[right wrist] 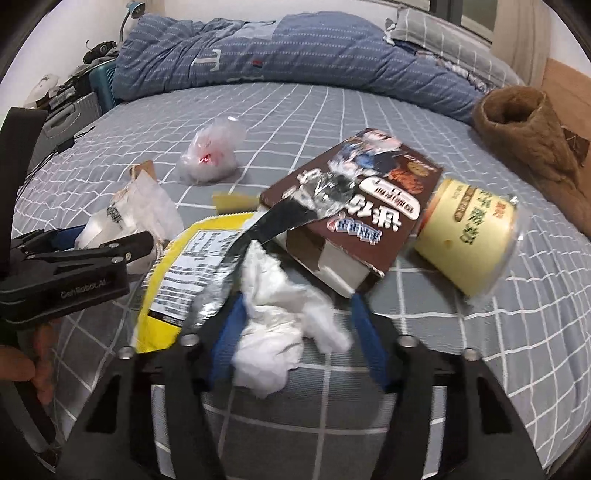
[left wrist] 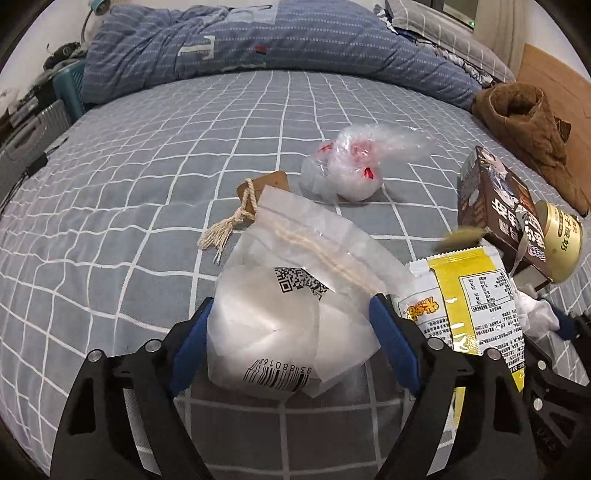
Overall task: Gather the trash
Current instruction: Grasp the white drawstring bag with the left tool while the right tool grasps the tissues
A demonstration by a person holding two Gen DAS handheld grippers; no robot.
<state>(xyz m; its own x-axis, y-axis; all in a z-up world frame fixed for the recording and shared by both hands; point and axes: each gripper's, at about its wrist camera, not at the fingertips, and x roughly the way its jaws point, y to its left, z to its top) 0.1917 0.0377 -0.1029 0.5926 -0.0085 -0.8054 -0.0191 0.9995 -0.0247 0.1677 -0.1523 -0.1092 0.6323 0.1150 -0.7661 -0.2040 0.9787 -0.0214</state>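
A grey bedsheet (left wrist: 110,206) with a white grid covers the bed. At its far edge lies a rumpled blue striped quilt (left wrist: 258,40), with a grey checked pillow (left wrist: 436,26) behind it at the right. A brown fleecy garment (left wrist: 532,129) sits at the right edge. A teal crate (left wrist: 70,86) and a grey suitcase (right wrist: 79,107) stand beside the bed at the left.

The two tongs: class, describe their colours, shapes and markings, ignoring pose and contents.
Both the left tongs and right tongs have black, angular plastic arms with cut-out slots, silver round rivets, and blue pads lining the inner fingers. The left tongs' side bears pale "GenRobot.AI" lettering. A bare hand grips its handle; no sleeve is visible.
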